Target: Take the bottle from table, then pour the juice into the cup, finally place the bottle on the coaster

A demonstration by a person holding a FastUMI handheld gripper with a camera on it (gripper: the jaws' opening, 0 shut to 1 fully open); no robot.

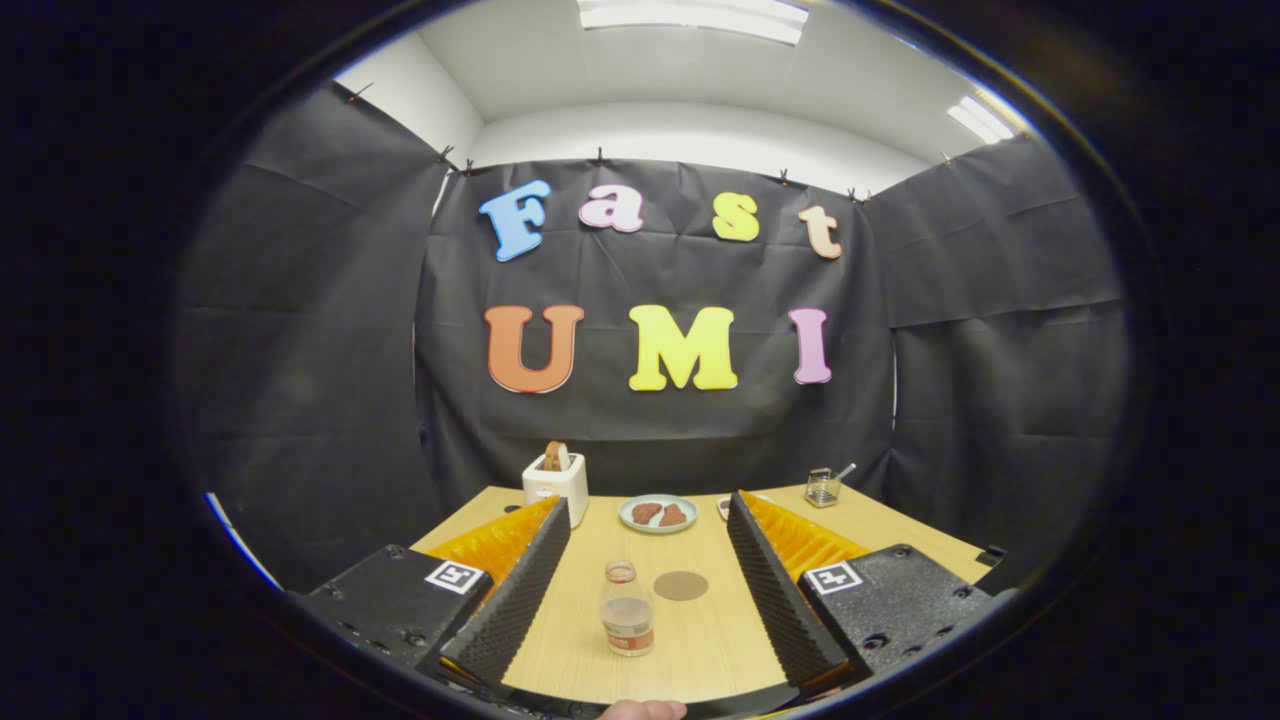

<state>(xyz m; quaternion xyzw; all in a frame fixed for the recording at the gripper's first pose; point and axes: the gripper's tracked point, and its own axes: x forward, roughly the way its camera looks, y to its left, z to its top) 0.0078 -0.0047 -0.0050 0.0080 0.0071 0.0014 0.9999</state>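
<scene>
Between your spread fingers: bottle (627, 608) upright on the table (700, 640), untouched | your gripper (648, 515) wide apart, gripping nothing | coaster (681, 585) just beside the bottle | plate (657, 513), toaster (556, 486) beyond

A staged recording booth inside an office-like room: black cloth (300, 330) clipped up as walls on three sides, white ceiling with strip lights (692, 15) at twelve o'clock. The wooden table (700, 640) carries breakfast props, a toaster (556, 486) at eleven o'clock and a plate (657, 513) at twelve.
</scene>
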